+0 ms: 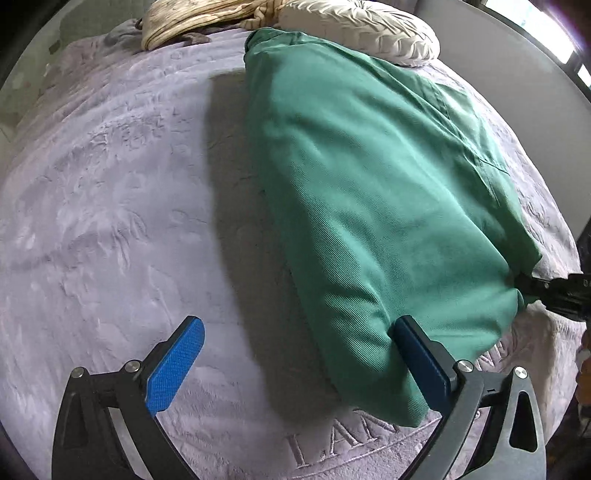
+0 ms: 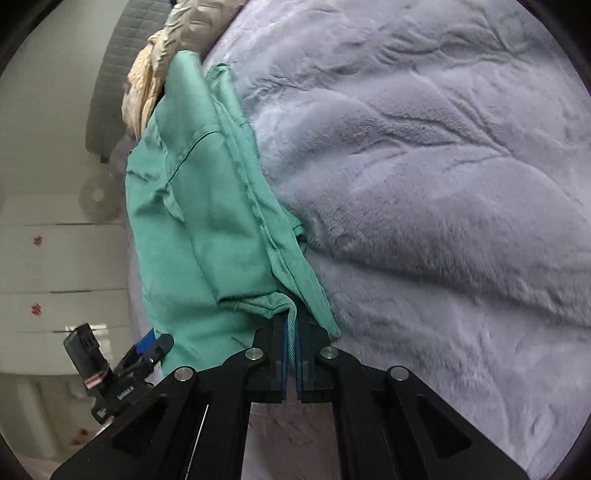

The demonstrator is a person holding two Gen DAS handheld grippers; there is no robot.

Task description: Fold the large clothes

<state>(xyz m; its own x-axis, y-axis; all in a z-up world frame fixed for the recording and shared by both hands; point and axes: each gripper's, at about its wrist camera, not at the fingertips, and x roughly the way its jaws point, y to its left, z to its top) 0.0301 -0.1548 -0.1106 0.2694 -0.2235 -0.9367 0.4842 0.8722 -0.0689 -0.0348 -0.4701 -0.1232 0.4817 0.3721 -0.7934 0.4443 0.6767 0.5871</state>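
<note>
A large green garment (image 1: 376, 177) lies lengthwise on the grey plush bedspread (image 1: 110, 206), folded into a long band. My left gripper (image 1: 299, 334) hangs wide open over its near left edge; the right blue pad (image 1: 421, 358) rests against the cloth, the left pad (image 1: 173, 369) is over bare bedspread. In the right wrist view my right gripper (image 2: 292, 323) is shut on the near hem of the green garment (image 2: 207, 206), with a strip of cloth pinched between the blue pads. The left gripper (image 2: 147, 347) shows at the lower left there.
A cream quilted pillow (image 1: 369, 29) and a beige knitted throw (image 1: 192, 18) lie at the head of the bed. The bedspread carries embossed lettering (image 1: 351, 443) near the front edge. White drawers (image 2: 55, 258) stand beside the bed.
</note>
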